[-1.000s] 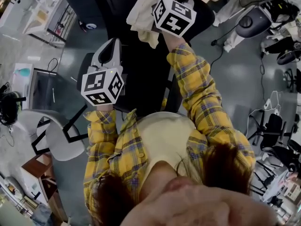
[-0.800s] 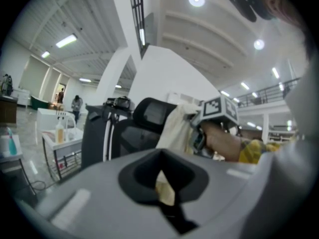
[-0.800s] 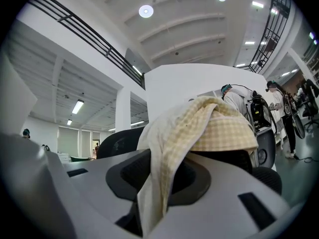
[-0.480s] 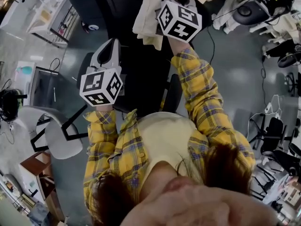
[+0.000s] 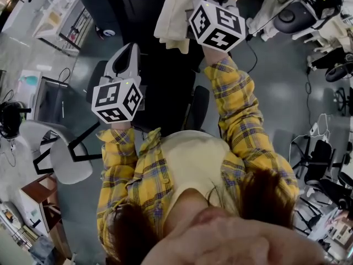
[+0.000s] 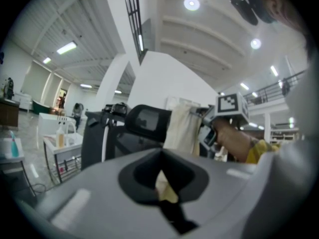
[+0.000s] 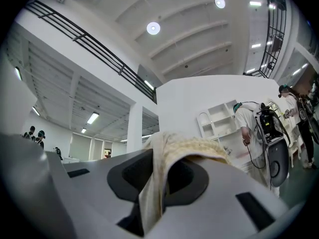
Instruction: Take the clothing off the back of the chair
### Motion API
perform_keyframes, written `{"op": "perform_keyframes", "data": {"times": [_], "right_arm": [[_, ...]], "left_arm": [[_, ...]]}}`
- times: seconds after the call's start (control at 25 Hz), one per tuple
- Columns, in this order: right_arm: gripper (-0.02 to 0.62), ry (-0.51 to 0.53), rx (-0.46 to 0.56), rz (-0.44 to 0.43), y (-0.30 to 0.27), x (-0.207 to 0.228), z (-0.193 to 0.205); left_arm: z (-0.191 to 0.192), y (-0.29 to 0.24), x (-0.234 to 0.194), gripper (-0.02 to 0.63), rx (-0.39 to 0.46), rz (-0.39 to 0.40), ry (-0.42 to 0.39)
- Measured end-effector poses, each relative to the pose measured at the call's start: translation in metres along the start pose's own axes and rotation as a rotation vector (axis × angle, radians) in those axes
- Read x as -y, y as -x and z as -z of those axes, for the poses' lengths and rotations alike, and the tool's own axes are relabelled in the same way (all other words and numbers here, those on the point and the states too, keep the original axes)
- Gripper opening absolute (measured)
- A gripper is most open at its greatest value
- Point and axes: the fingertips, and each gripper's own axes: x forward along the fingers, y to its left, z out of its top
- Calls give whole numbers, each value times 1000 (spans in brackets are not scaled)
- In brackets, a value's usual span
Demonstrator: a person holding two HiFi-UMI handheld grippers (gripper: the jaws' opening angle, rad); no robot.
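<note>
- Stands close behind the black chair in a yellow plaid shirt, with one gripper in each hand.
- Holds the right gripper up at the top of the chair's back, its marker cube turned toward the head camera.
- Has just been closing that gripper's fingers and now has them clamped on the cream clothing.
- Shows, in the right gripper view, one fold bunched over the top of the fingers and a strip running down through the slot between them.
- Lets the clothing hang from that grip in a long pale drape down the chair's back, just beside the headrest.
- Cannot tell whether the clothing rests on the back or hangs free of it.
- Keeps the left gripper near the chair's left edge, well apart from the clothing and pointed toward the chair.
- Has the left fingers drawn close together, with only a narrow slit between them.
- Shows a pale sliver in that slit, too blurred to name.
- Catches the right hand in the left gripper view, right of the headrest, at the upper edge of the hanging clothing.
- Elsewhere: a grey floor around the chair, a white seat on black legs well to the chair's left, and a black cable on the floor to the chair's right.
</note>
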Motion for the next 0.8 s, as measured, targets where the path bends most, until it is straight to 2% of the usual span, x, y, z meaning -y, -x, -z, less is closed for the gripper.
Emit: {"op": "perform_keyframes", "data": {"times": [0.52,0.8], "right_arm": [[71,50,107,-59,48,12,-46],[71,25,108,-105,73,17,-45]], "left_arm": [[-8,1,28,3,27,-19,-17],[-8,3,37,4,32,-30,-32]]}}
